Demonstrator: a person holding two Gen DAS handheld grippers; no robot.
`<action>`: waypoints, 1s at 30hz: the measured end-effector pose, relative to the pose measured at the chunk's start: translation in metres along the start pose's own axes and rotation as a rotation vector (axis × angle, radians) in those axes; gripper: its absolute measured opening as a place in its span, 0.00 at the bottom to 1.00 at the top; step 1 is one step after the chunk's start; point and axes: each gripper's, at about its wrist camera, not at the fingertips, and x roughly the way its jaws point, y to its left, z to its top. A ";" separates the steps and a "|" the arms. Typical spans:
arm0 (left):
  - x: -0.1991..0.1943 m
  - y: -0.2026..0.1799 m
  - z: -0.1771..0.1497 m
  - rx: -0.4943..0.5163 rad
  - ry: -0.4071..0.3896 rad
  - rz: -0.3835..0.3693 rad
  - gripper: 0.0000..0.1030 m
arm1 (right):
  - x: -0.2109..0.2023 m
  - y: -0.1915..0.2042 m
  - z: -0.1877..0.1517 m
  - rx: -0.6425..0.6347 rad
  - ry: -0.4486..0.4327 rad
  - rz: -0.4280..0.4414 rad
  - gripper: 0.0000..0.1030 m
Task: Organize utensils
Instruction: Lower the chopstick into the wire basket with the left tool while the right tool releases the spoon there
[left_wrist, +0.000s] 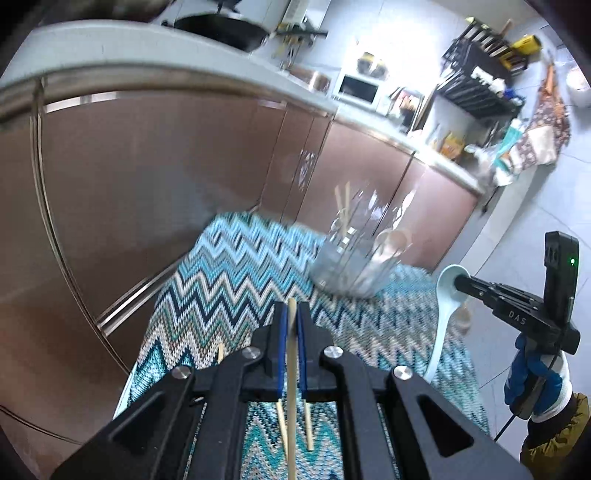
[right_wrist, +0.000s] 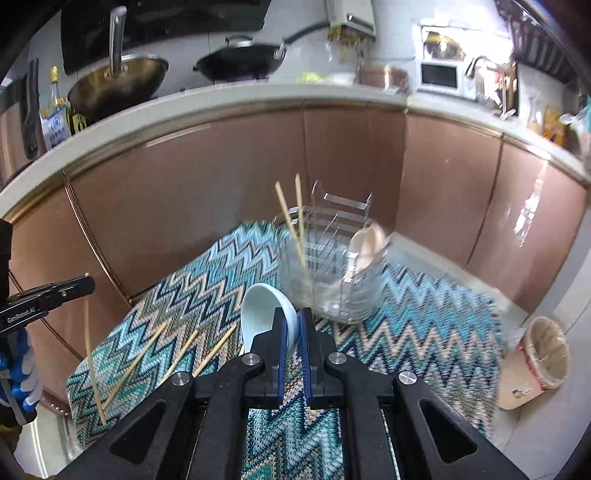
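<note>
My left gripper (left_wrist: 292, 314) is shut on a wooden chopstick (left_wrist: 291, 369) and holds it above the zigzag mat (left_wrist: 229, 280); it also shows in the right wrist view (right_wrist: 86, 286) at the left, the chopstick (right_wrist: 90, 354) hanging down. My right gripper (right_wrist: 293, 325) is shut on a pale blue ceramic spoon (right_wrist: 264, 314), gripping the bowl's rim; it also shows in the left wrist view (left_wrist: 460, 282) with the spoon (left_wrist: 445, 310). A clear utensil holder (right_wrist: 332, 266) stands at the mat's far end, holding two chopsticks (right_wrist: 293, 218) and a beige spoon (right_wrist: 365, 243).
Three loose chopsticks (right_wrist: 177, 354) lie on the mat at the left. Brown cabinet doors (right_wrist: 221, 177) stand close behind the mat. A wicker-lined bin (right_wrist: 543, 354) stands on the floor to the right. Woks (right_wrist: 240, 62) sit on the counter above.
</note>
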 end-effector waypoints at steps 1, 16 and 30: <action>-0.005 -0.002 0.002 0.003 -0.013 -0.004 0.05 | -0.008 0.002 0.002 -0.001 -0.016 -0.011 0.07; -0.079 -0.049 0.074 0.034 -0.261 -0.105 0.05 | -0.096 0.019 0.044 -0.020 -0.252 -0.214 0.07; 0.022 -0.115 0.176 0.004 -0.506 -0.126 0.05 | -0.022 -0.025 0.100 0.005 -0.409 -0.318 0.07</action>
